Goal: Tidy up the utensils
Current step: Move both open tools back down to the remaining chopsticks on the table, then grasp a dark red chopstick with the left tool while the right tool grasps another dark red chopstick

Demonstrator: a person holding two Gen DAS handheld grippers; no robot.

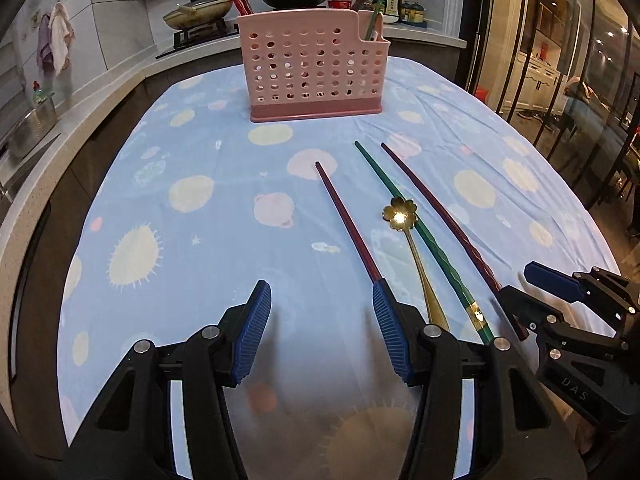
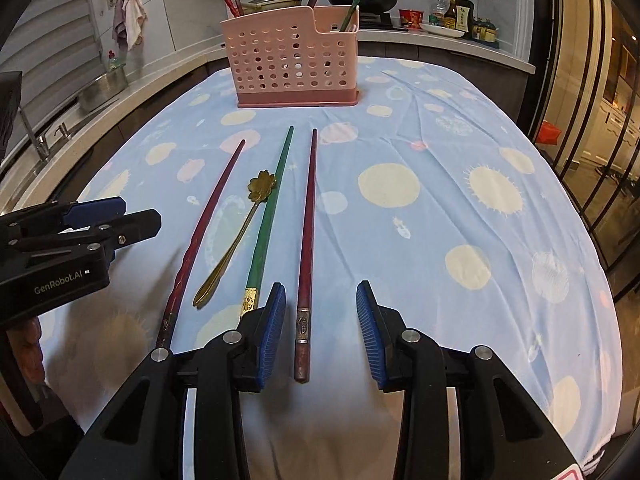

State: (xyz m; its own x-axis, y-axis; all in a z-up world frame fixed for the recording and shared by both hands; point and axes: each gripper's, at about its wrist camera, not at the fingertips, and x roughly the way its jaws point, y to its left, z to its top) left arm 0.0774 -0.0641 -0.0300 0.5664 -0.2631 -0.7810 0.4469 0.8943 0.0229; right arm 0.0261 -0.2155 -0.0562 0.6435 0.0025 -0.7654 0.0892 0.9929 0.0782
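A pink perforated holder (image 1: 312, 72) (image 2: 288, 64) stands at the far end of the table with several chopsticks upright in it. On the cloth lie a dark red chopstick (image 1: 348, 224) (image 2: 212, 216), a gold flower spoon (image 1: 400, 212) (image 2: 262, 185), a green chopstick (image 1: 404, 204) (image 2: 272, 200) and a maroon chopstick (image 1: 436, 208) (image 2: 307, 232). My right gripper (image 2: 320, 308) (image 1: 516, 282) is low over the maroon chopstick's near end; the stick lies between its jaws and the pads stand clear of it. My left gripper (image 1: 320, 308) (image 2: 140, 214) is open with nothing between its fingers. Its right finger covers the dark red chopstick's near end.
The table (image 2: 460, 160) wears a blue cloth with pale planet prints. A counter (image 1: 100, 92) with a stove, pans and bottles runs along the left and the back. A metal pot (image 2: 102, 88) sits by the sink. Glass doors (image 2: 592, 120) close off the right.
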